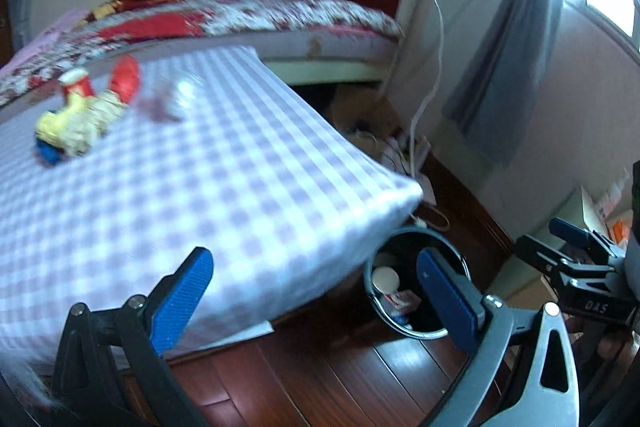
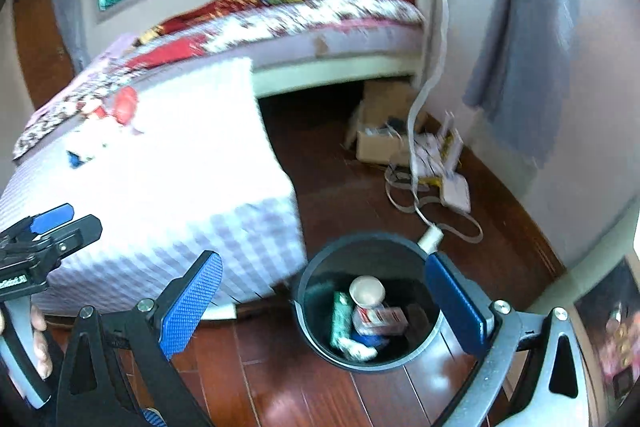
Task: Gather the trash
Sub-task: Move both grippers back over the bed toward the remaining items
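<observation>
Left wrist view shows the remaining trash [image 1: 86,115], a red cup, a red piece and yellow-and-blue wrappers, bunched at the far left of the checked table [image 1: 240,163], ahead and to the left of the left gripper [image 1: 316,291], whose fingers stand apart and empty. The right gripper [image 2: 324,303], also spread with nothing between its pads, hovers over the bin [image 2: 366,301] on the floor by the table's corner, already holding a cup and packets. Judging by this, the left hand is nearer the pile.
</observation>
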The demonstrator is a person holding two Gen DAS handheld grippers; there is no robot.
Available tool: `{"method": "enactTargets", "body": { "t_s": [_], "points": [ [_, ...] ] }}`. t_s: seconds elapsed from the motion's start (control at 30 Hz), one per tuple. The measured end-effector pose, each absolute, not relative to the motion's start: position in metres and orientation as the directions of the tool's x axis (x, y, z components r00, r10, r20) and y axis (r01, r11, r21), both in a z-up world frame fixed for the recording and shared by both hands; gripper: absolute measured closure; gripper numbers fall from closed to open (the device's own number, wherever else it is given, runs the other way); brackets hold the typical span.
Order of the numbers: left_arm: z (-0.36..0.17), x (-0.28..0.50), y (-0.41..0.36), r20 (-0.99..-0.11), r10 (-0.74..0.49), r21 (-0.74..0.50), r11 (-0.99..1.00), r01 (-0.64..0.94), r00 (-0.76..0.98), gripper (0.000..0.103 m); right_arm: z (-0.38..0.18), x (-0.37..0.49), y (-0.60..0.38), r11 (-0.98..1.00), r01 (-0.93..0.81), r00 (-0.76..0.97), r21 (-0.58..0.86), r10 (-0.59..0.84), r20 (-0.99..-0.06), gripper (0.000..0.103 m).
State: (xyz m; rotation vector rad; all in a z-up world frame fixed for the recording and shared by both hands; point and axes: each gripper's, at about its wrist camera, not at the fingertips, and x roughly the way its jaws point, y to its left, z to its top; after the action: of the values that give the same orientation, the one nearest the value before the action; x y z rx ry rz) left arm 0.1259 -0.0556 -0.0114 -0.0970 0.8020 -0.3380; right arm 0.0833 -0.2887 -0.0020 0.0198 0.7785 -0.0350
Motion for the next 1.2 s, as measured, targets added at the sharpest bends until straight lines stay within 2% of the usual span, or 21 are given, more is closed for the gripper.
{"method": "enactTargets", "body": {
  "t_s": [0.43,0.7,0.9,1.03,1.2],
  "points": [
    [0.031,0.121,0.056,-0.584,-0.179,-0.167,0.981,0.099,0.792,0.001,0.065,0.112,-0.159,0.977,-0.212,0.79,-0.015,0.162,-0.591,0.001],
    [0.023,0.136,0.129,-0.598,-0.08,-0.146,0.989,-0.01,0.798,0.001,0.063,0.149,-0.113,0.958,-0.283,0.78,0.035,0.252,-0.573,0.001],
    [0.009,0.157,0.168,-0.619,-0.03,-0.142,0.987,-0.074,0.785,0.001,0.053,0.184,-0.084,0.96,-0.28,0.756,-0.01,0.214,-0.618,0.001],
    [-0.002,0.176,0.194,-0.639,0.001,-0.143,0.982,-0.121,0.769,0.004,0.04,0.214,-0.071,0.955,-0.298,0.737,0.0,0.23,-0.636,0.001],
    [-0.016,0.208,0.216,-0.662,-0.006,-0.159,0.978,-0.133,0.749,0.019,0.025,0.25,-0.053,0.944,-0.33,0.716,-0.02,0.236,-0.657,0.001]
  ]
}}
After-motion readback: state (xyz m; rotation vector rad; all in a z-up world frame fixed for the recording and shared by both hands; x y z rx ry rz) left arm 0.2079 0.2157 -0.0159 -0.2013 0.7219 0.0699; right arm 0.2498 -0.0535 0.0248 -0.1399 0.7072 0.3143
